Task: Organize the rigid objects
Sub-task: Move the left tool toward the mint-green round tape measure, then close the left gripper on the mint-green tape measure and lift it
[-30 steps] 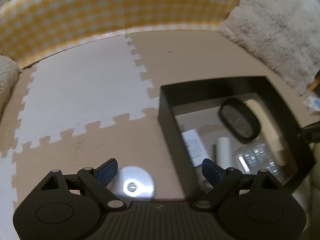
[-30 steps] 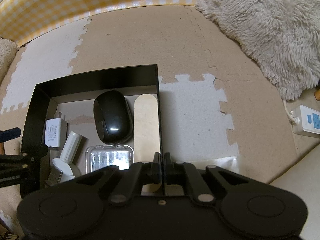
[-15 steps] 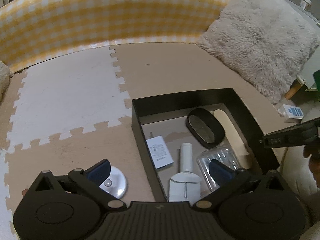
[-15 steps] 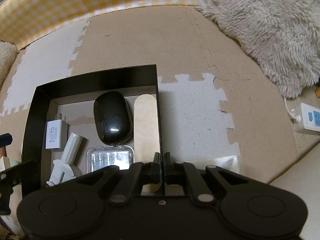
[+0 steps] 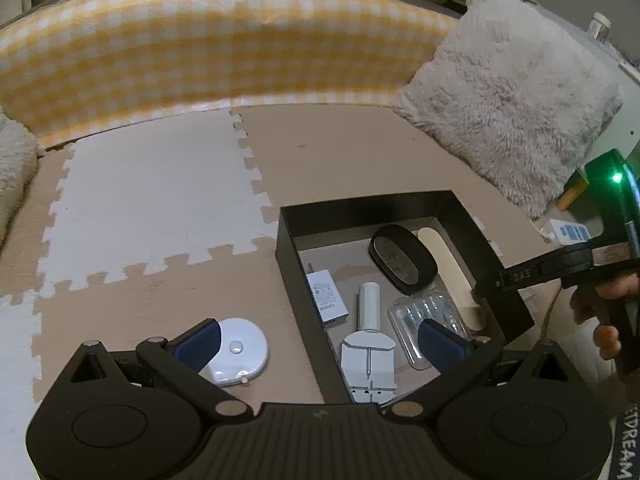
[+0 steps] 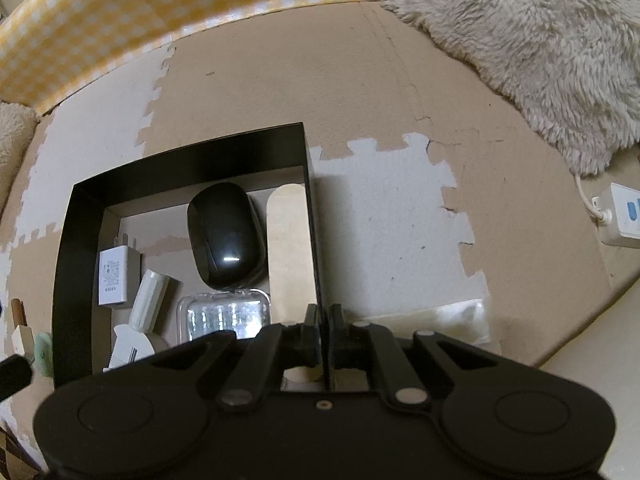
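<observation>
The blue fingers of the left gripper stand spread wide and hold nothing, and over the last second this gripper has pulled up and back, so that the black box, which then filled the right of its view, now lies farther below it. In the left wrist view the white round disc sits on the foam mat just left of the box, outside it, partly behind the left finger; it looks like the one piece not yet put away. Inside the box lie a white charger by the left wall, a white tool beside it, a clear case, a black mouse toward the far wall and a pale wooden strip along the right wall. In the right wrist view the right gripper is clenched on the box's right wall, as it was a second ago, and the box has not shifted. The rise probably means the left gripper is lining up over the disc, next to go in the box.
</observation>
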### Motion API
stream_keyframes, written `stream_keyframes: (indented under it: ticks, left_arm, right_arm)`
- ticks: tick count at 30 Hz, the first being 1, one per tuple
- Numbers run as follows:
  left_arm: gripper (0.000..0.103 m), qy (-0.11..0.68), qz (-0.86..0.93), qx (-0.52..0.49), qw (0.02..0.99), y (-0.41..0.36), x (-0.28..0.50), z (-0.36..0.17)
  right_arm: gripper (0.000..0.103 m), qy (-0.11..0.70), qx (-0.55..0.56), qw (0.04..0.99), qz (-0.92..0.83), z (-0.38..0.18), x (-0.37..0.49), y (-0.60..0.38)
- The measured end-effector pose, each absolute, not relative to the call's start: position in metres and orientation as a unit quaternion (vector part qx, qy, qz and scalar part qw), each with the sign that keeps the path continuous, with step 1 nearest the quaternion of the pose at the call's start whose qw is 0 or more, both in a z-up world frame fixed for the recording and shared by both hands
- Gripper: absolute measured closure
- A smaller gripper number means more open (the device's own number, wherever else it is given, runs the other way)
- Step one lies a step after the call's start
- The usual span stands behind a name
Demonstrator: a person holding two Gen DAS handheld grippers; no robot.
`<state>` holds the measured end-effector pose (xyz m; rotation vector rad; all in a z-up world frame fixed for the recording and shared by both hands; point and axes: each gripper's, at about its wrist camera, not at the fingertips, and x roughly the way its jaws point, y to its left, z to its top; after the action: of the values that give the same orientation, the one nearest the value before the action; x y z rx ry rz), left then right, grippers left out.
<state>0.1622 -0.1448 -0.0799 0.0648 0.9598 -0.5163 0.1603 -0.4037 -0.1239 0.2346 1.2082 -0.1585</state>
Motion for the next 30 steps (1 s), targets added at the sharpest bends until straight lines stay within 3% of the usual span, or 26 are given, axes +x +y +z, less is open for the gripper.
stream_keyframes:
  ticks: [16, 26, 28, 30]
  left_arm:
    - [0.0, 0.44, -0.215, -0.008, 0.872, -0.073, 0.167, -0.062]
    - [0.0, 0.485, -0.196, 0.048, 0.851, -0.051, 0.18, -0.096]
    - [0.005, 0.495, -0.201, 0.058, 0.843, -0.052, 0.18, -0.106]
    - [0.023, 0.507, -0.209, 0.073, 0.833, -0.058, 0.18, -0.116]
  right_arm:
    - [0.098, 0.586, 0.099, 0.801, -0.073, -0.133, 0.163, -0.401]
    - [0.097, 0.588, 0.096, 0.8, -0.075, -0.133, 0.164, -0.4]
    - [0.097, 0.588, 0.095, 0.8, -0.074, -0.133, 0.165, -0.399]
    - [0.096, 0.588, 0.094, 0.8, -0.074, -0.133, 0.165, -0.4]
